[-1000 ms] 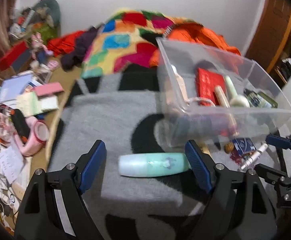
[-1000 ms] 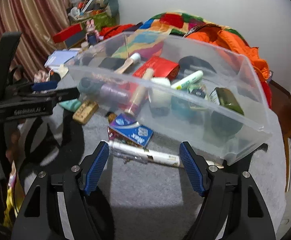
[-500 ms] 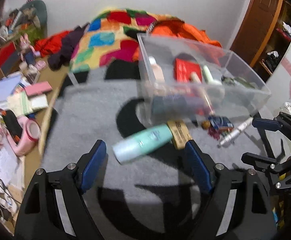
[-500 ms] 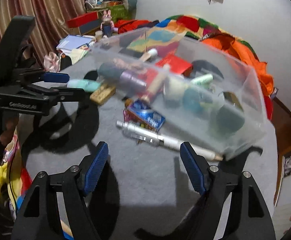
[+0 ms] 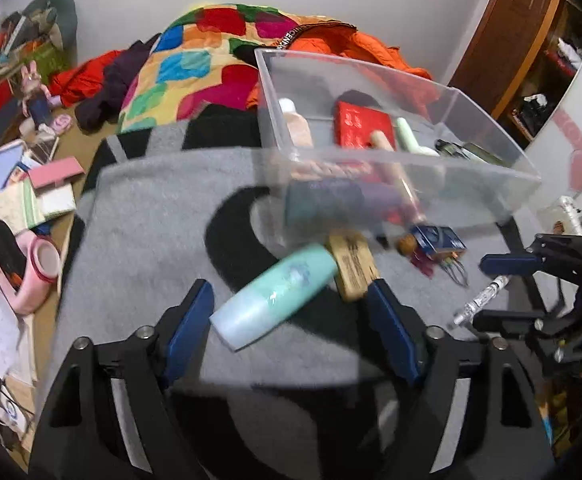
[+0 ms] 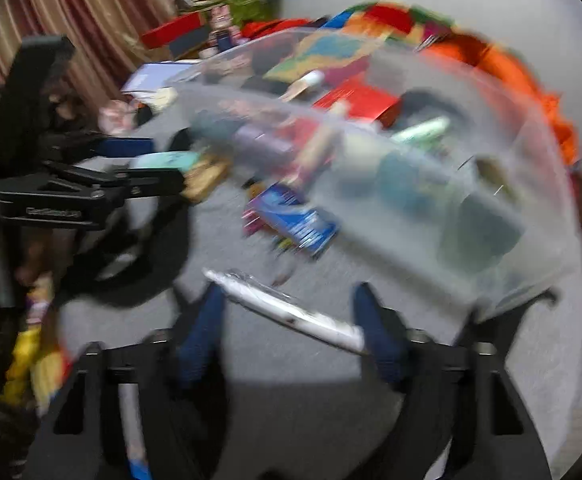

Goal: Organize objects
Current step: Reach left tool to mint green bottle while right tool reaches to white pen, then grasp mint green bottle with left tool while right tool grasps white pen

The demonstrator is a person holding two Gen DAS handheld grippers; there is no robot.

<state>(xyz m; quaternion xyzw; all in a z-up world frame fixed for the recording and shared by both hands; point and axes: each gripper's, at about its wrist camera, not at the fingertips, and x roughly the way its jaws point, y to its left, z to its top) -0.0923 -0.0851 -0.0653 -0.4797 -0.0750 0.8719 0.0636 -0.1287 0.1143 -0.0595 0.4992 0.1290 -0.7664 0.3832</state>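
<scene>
A teal bottle [image 5: 275, 292] lies slanted on the grey rug [image 5: 151, 220] between the fingers of my left gripper [image 5: 291, 316]. Those jaws are closing, and the pads stand clear of the bottle. A wooden block [image 5: 351, 268] touches the bottle's far end. In the blurred right wrist view a white tube [image 6: 287, 308] lies slanted across the gap of my right gripper [image 6: 291, 320]. Its jaws are closing too, with no firm press showing. A clear bin [image 5: 451, 196] behind both holds several bottles and a red box. The left gripper [image 6: 151, 162] shows at the left, the bin [image 6: 431, 208] behind.
A blue box [image 5: 437, 238] and small bits lie on the rug by the bin's front wall. My right gripper [image 5: 491, 292] is at the right edge. Papers and a pink object [image 5: 39, 268] clutter the floor at the left. A patchwork blanket [image 5: 211, 60] lies behind.
Both pairs of jaws have narrowed. The teal bottle has gone from lying straight across to slanted, and the wooden block has come into sight. The right view has swung and blurred.
</scene>
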